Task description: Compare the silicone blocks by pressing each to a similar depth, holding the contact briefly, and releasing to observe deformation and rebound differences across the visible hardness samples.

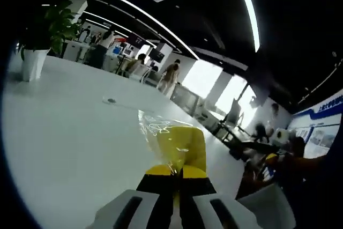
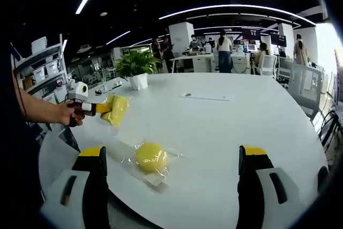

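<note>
In the left gripper view, my left gripper (image 1: 176,171) is shut on a yellow silicone block (image 1: 183,146) wrapped in clear plastic and holds it above the white table (image 1: 69,132). The right gripper view shows that same gripper (image 2: 103,108), in a person's hand (image 2: 68,113), gripping the yellow block (image 2: 117,109) at the left. My right gripper (image 2: 172,156) stands wide open low over the table (image 2: 225,127). A round yellow silicone sample (image 2: 151,157) in a clear bag lies on the table between its jaws, nearer the left one and touching neither.
A potted plant in a white pot (image 2: 138,80) (image 1: 33,60) stands on the table's far side. A small flat item (image 2: 186,95) lies mid-table. Chairs (image 2: 270,65) and several people stand beyond the table. Shelves (image 2: 40,71) rise at the left.
</note>
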A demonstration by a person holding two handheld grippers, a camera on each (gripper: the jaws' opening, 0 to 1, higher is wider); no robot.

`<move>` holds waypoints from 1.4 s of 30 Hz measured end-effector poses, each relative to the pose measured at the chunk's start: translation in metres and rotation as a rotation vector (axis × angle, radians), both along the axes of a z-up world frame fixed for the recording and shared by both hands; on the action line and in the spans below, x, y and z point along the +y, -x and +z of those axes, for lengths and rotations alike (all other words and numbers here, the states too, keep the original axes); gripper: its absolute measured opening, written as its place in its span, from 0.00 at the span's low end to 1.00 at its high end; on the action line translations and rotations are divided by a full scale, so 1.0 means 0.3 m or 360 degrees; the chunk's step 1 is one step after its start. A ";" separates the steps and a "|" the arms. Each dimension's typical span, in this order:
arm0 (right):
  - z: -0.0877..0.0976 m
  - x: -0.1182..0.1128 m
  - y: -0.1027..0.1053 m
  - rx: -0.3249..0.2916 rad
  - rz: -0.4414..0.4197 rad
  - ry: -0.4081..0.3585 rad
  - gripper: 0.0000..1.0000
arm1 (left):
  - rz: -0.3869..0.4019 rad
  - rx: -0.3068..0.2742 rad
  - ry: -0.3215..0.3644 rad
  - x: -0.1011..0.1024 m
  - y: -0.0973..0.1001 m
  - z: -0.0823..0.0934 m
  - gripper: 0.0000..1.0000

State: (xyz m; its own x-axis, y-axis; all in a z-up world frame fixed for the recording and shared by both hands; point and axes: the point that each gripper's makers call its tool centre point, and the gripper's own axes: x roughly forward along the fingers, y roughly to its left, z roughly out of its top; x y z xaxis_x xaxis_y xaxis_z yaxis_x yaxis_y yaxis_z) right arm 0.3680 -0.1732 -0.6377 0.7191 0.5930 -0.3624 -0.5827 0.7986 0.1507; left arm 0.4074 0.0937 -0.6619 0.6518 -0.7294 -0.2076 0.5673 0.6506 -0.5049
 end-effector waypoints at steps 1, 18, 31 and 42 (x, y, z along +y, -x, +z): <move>0.029 0.016 -0.006 0.0007 0.0006 -0.0089 0.97 | -0.0008 -0.0020 -0.0019 -0.003 0.003 0.022 0.00; 0.319 0.202 -0.062 -0.0225 0.0328 -0.0094 0.97 | -0.0057 -0.0475 -0.0020 -0.047 0.023 0.384 0.00; 0.422 0.338 -0.093 -0.0318 0.0501 -0.0133 0.96 | -0.0080 -0.0557 0.0021 -0.082 0.064 0.455 0.00; 0.463 0.463 -0.087 -0.0326 0.0626 -0.0229 0.96 | -0.0144 -0.0605 0.0019 -0.124 0.106 0.476 0.00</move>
